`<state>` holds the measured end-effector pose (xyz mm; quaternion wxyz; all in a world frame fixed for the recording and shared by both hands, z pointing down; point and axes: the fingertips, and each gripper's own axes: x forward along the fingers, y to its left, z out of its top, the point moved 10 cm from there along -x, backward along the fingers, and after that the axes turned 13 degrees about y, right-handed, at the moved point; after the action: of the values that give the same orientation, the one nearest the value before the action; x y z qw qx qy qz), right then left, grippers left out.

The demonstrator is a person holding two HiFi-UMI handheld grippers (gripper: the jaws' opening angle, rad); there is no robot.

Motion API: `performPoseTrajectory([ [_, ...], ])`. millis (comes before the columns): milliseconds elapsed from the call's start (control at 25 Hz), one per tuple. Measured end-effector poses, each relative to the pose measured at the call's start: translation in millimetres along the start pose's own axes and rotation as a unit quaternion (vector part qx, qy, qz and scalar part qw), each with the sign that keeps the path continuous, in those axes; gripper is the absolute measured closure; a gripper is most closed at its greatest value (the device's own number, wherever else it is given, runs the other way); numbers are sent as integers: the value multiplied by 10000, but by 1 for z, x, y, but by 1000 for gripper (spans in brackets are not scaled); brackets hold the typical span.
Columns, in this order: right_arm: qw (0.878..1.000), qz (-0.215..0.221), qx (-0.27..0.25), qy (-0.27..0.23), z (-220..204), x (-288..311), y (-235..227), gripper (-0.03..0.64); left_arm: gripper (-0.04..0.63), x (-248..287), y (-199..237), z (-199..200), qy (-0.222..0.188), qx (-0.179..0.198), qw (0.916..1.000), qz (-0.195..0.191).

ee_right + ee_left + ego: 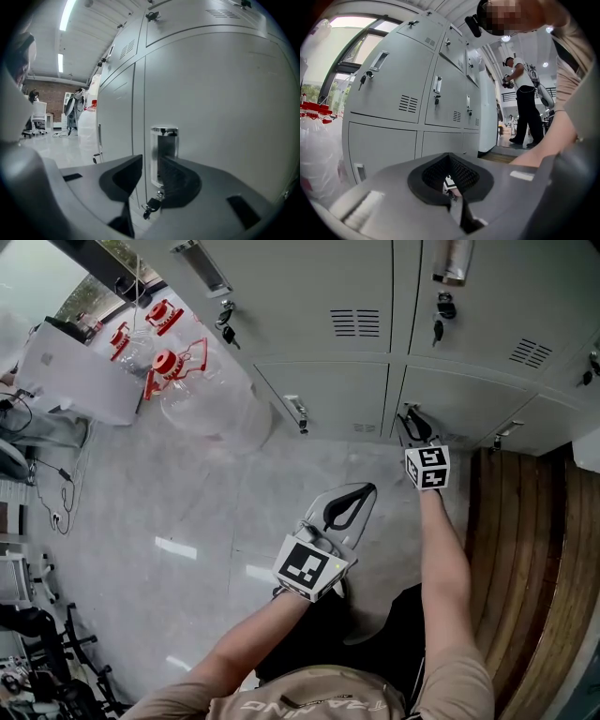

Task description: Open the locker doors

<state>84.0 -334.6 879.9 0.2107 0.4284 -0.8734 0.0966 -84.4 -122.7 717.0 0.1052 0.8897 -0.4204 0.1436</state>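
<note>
1. A bank of pale grey metal lockers (319,390) fills the top of the head view, and every door looks closed.
2. The glossy pale grey floor (169,521) runs to the lockers' foot, with brown wooden planks (525,549) on the right. Big clear water bottles with red caps (202,390) stand at the left.
3. Only the left gripper view shows a standing person in a white shirt (525,93) beyond the lockers' far end. Only the right gripper view shows a brick wall (44,96).
4. The left claw (361,493) is pressed together on nothing, held back over the floor.
5. The right claw (150,176) is spread at a bottom-row door. That door's chrome recessed handle (165,140) shows between the jaws, seemingly untouched.
6. A small dark key (152,205) hangs below the handle, partly hidden by a jaw.
</note>
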Motion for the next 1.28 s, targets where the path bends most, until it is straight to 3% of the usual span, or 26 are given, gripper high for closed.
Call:
performPoseTrajectory([
  [200, 9998, -47, -199, 24, 6, 6, 2, 528, 589, 1, 3, 0, 37, -73, 10000, -20],
  [440, 9997, -139, 98, 163, 5, 2, 6, 538, 589, 0, 4, 1, 105, -217, 9997, 0],
  [560, 9997, -158, 53, 184, 0, -9, 13, 538, 589, 1, 4, -2, 43, -38, 10000, -30],
  [760, 9999, -92, -15, 116, -14, -34, 28, 538, 589, 4, -3, 4, 6, -118, 9999, -17],
  [1280, 9998, 107, -115, 148, -66, -134, 39, 534, 589, 10, -31, 10, 25, 124, 9999, -70],
])
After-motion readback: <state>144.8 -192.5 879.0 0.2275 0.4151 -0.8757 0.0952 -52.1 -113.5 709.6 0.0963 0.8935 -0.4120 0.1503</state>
